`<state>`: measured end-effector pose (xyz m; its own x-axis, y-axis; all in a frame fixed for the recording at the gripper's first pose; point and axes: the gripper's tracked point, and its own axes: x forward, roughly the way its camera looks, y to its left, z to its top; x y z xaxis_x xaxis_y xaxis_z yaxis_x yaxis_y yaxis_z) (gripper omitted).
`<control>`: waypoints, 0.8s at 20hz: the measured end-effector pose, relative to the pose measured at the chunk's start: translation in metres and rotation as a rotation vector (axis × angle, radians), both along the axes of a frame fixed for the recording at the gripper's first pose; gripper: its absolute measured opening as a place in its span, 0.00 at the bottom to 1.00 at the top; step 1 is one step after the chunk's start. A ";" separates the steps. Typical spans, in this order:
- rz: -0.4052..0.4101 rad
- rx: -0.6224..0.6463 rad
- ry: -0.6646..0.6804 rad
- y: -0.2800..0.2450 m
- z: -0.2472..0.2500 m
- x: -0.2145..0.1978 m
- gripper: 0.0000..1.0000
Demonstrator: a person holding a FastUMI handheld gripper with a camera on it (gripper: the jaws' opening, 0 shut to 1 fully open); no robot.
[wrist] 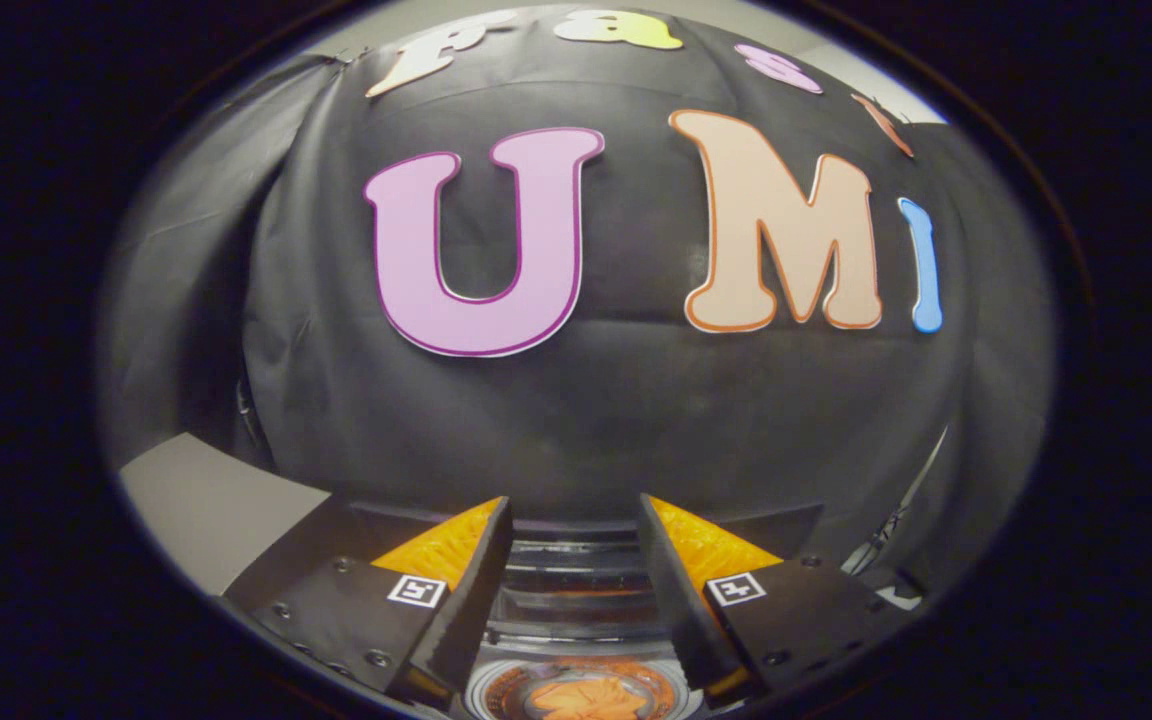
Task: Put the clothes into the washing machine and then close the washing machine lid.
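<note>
My gripper (576,505) is open, its two fingers apart with nothing held between them. Low in the gap between the fingers lies the washing machine's round drum opening (576,672), seen from above. An orange piece of clothing (576,698) lies inside the drum. Just beyond the drum, still between the fingers, is a dark, glossy part of the machine (566,575) that reflects some orange. I cannot tell whether it is the raised lid. Most of the machine is hidden under the fingers.
The booth's black cloth wall (636,420) rises close behind the machine. A bare grey tabletop (196,505) shows to the left of the fingers. Thin cables (891,525) hang at the right near the cloth.
</note>
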<state>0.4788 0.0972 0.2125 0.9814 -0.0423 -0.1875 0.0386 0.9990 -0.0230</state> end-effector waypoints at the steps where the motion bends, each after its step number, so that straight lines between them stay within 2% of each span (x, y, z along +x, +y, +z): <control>1: 0.001 -0.009 0.002 0.001 0.000 0.008 0.80; 8: 0.007 -0.026 0.059 0.003 -0.029 0.040 0.83; 16: 0.000 -0.010 0.046 0.001 -0.028 0.020 0.89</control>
<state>0.4990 0.0985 0.1842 0.9717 -0.0445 -0.2320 0.0374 0.9987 -0.0347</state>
